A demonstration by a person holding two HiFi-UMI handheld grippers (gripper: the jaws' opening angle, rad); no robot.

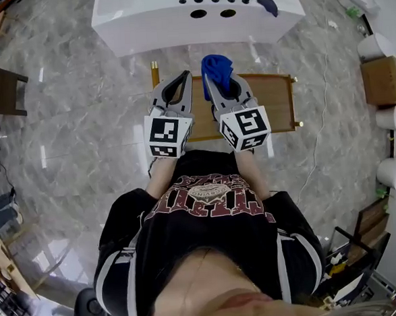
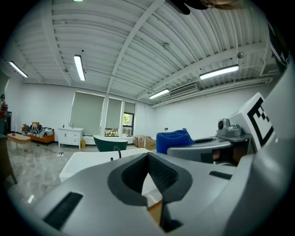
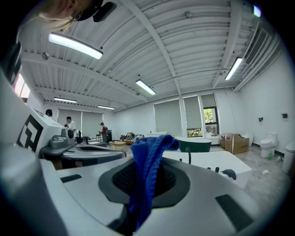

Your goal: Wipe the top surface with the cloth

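- The right gripper (image 1: 218, 79), at the centre of the head view, has its fingers pinching a bright blue knitted cloth (image 1: 216, 66). The cloth bunches up above the tips and is held clear of everything, which suggests wiping has not yet begun.
- The left gripper (image 1: 184, 79), just beside it on the left, has its fingers pressed together on nothing and looks like the spare hand.
- Both hover over a low wooden table (image 1: 275, 104), below a white tub-shaped unit (image 1: 141, 19) in the upper part of the frame. Which top is meant for wiping is not certain, and the cloth touches neither.
- The right gripper view shows what the head view cannot. There the cloth (image 3: 148, 170) runs down between the ribbed pads and flops over to the right at its top.
- The left gripper view shows that gripper's tips meeting (image 2: 148, 156) with only a sliver of table behind them. The cloth (image 2: 173, 140) appears at centre right.
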